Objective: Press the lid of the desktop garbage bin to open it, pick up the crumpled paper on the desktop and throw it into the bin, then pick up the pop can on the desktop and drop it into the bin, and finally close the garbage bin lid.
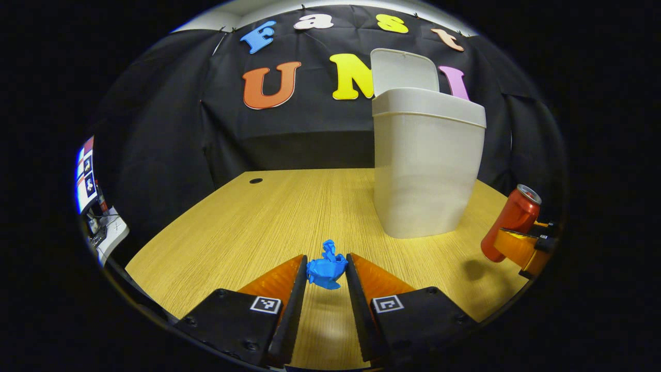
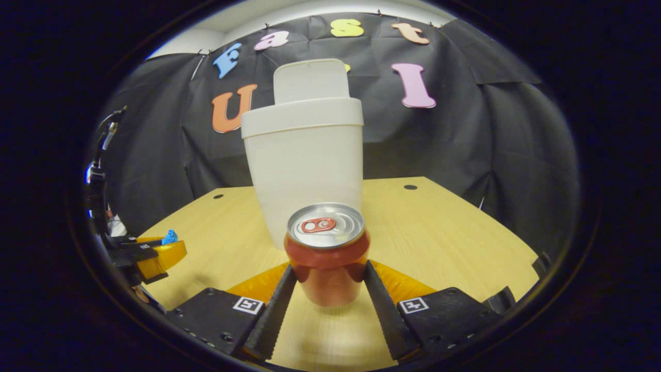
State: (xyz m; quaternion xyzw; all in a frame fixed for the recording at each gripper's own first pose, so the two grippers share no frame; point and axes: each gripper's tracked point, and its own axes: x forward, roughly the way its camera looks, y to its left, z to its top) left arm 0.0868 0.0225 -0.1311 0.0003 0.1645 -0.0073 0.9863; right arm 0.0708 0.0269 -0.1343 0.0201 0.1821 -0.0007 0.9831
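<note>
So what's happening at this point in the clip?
A person is working two handheld grippers at a wooden table. The white bin stands with its lid flipped up. The left gripper has the blue crumpled paper pinched between its fingers, lifted off the table. The right gripper is closed on the red pop can, also raised. Neither item is in the bin yet.

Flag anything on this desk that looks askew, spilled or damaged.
Only the pop can: it leans, lifted off the desk between the right hand-held gripper fingers. The bin stands upright, lid raised. Nothing spilled.
</note>
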